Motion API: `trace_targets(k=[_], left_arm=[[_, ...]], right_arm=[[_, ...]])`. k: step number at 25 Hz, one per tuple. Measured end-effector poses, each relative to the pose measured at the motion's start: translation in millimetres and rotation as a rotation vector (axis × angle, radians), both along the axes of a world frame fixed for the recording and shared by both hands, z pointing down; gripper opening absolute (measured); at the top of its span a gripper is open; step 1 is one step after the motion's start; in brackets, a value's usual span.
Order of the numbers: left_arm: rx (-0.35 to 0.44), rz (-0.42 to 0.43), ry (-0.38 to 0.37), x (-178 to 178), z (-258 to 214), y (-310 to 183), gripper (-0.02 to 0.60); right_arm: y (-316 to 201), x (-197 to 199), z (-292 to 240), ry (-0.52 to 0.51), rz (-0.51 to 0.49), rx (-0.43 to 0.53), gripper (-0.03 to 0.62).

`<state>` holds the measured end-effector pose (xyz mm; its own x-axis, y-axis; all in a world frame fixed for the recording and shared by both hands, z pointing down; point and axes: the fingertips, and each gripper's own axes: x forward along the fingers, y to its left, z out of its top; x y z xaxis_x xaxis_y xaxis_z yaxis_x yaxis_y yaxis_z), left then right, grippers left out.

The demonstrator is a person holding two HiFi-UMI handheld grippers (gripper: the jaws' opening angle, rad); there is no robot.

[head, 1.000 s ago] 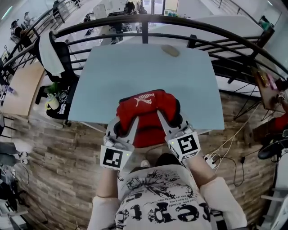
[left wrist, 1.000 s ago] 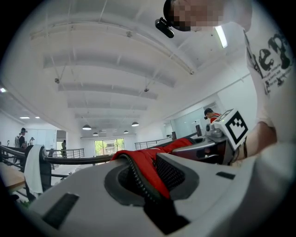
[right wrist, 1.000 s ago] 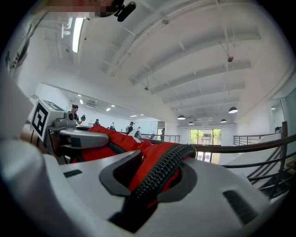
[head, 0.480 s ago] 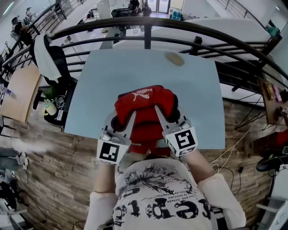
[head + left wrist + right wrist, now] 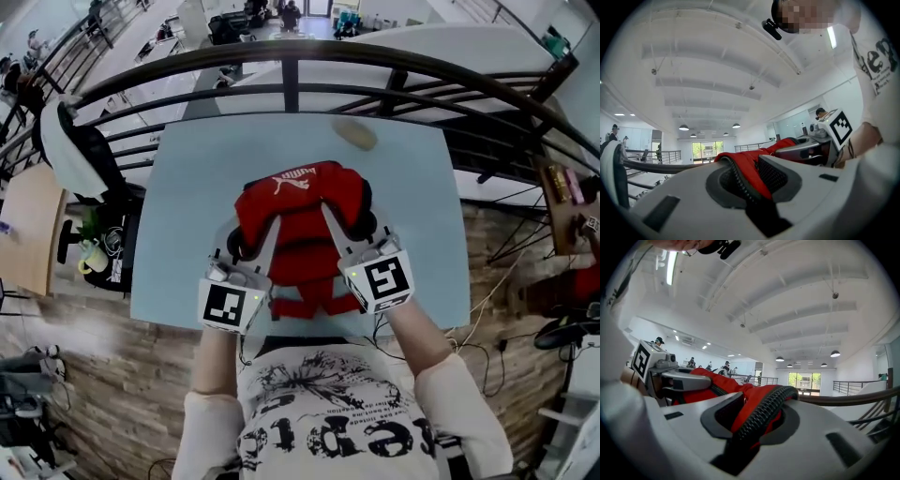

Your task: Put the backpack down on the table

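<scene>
The red backpack [image 5: 300,202] with a white logo hangs between my two grippers over the near half of the pale blue table [image 5: 187,187]. My left gripper [image 5: 246,248] is shut on the bag's left shoulder strap [image 5: 749,174], whose red cloth and black webbing fill the jaws in the left gripper view. My right gripper [image 5: 361,230] is shut on the right strap [image 5: 757,413] in the same way. Each gripper view shows the other gripper across the bag: the right gripper [image 5: 811,149] and the left gripper [image 5: 679,380]. I cannot tell whether the bag's bottom touches the tabletop.
A small beige oval object [image 5: 354,134] lies near the table's far edge. A black curved railing [image 5: 291,66] runs behind the table. A chair draped with white cloth [image 5: 70,155] stands at the left. Cables [image 5: 487,319] lie on the wooden floor at the right.
Both grippers have carried the backpack forward together, from the table's near edge to well over the tabletop. Neither grip has changed.
</scene>
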<state>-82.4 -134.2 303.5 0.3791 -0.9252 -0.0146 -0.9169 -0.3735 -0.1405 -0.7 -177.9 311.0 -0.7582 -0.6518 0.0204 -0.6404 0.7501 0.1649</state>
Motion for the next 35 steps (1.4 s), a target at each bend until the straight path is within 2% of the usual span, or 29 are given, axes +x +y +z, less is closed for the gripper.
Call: trace_targets(k=[8, 19, 24, 29, 32, 35], left_arm=[[-0.016, 0.100, -0.003, -36.7, 11.6, -91.2, 0.074], [-0.047, 0.159, -0.005, -66.5, 59.5, -182.7, 0.074], [-0.093, 0.167, -0.004, -75.3, 96.4, -197.1, 0.075], [-0.097, 0.176, -0.008, -75.6, 115.3, -199.2, 0.075], [-0.079, 0.186, -0.007, -76.6, 128.4, -201.1, 0.075], [-0.153, 0.176, 0.032, -79.0, 141.3, -197.2, 0.077]], right_arm=[[-82.5, -33.4, 13.1, 0.016, 0.109, -0.005, 0.092], [-167.4, -59.9, 61.9, 0.056, 0.194, -0.038, 0.095], [-178.9, -67.6, 102.1, 0.088, 0.216, -0.109, 0.097], [-181.4, -70.9, 116.2, 0.087, 0.223, -0.105, 0.100], [-181.1, -70.5, 126.6, 0.091, 0.232, -0.146, 0.103], [-176.0, -71.7, 141.6, 0.089, 0.239, -0.180, 0.104]])
